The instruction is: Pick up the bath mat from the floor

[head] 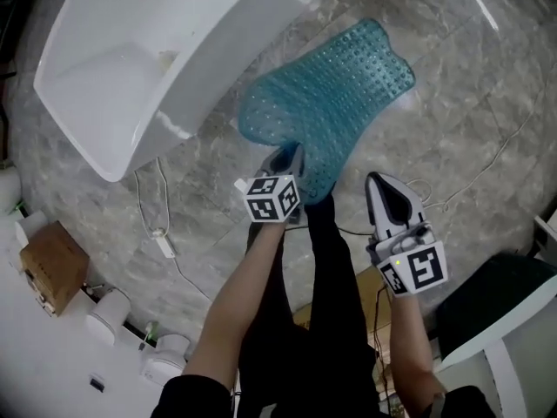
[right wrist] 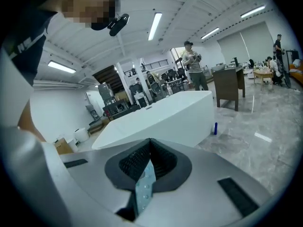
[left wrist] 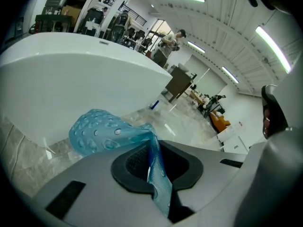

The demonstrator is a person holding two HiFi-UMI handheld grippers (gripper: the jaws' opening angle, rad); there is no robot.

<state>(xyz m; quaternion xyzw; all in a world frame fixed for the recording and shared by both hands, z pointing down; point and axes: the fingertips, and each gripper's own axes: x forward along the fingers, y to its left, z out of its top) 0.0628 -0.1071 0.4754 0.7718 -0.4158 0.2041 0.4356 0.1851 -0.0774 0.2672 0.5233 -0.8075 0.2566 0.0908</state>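
1. A white bathtub (head: 252,33) stood on the grey marble floor (head: 470,103).
2. A white cable (head: 162,244) lay on the floor just beside the bathtub.
3. A cardboard box (head: 52,266) sat at the left edge.
4. A small blue bottle (right wrist: 215,128) stood upright near the bathtub's end.
5. A person (right wrist: 191,65) stood in the background beside a dark cabinet (right wrist: 228,86).

Grey marble floor (head: 452,85), white bathtub (head: 113,68), cardboard box (head: 52,264), ceiling strip lights (right wrist: 155,25).
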